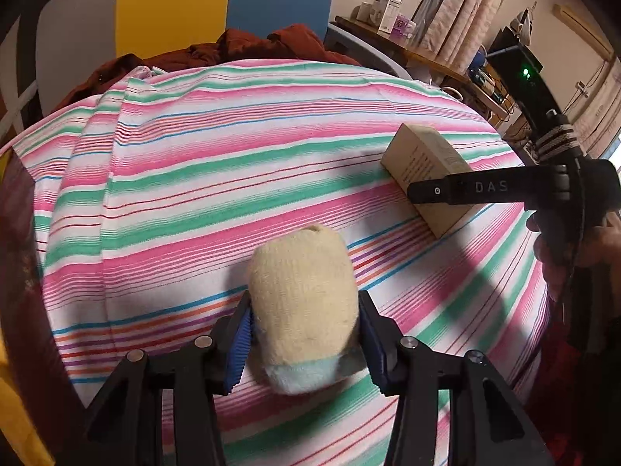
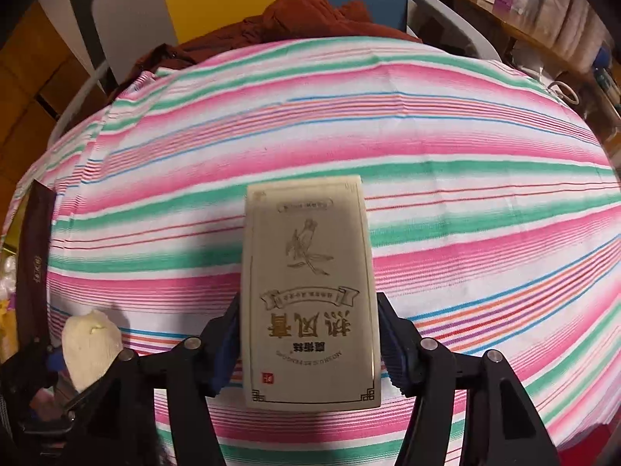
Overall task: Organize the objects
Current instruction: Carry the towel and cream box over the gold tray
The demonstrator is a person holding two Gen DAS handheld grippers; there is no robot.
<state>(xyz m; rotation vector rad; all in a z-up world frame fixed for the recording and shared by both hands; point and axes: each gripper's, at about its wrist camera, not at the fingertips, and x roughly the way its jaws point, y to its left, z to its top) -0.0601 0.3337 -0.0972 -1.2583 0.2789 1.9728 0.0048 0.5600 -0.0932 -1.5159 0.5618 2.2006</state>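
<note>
In the left wrist view, the left gripper [image 1: 304, 334] fills the bottom of the frame, its blue ribbed pads [image 1: 240, 343] pressed against both sides of a rolled cream sock [image 1: 302, 306] with a pale blue toe end. The sock sits at lower centre over the striped cloth [image 1: 194, 194]. Further up and to the right, a beige carton [image 1: 423, 159] lies on the cloth with one black finger of the right gripper [image 1: 458, 190] across it; a hand [image 1: 582, 248] shows at the right edge.

In the right wrist view, the right gripper [image 2: 308, 343] pinches the beige carton [image 2: 308, 291] between its pads at lower centre, gold print facing the camera. The sock [image 2: 91, 349] shows at lower left. The pink, green and white striped cloth [image 2: 465, 194] spreads beyond. At the far edge, top centre, lies a crumpled rust-red garment [image 2: 310, 11].
</note>
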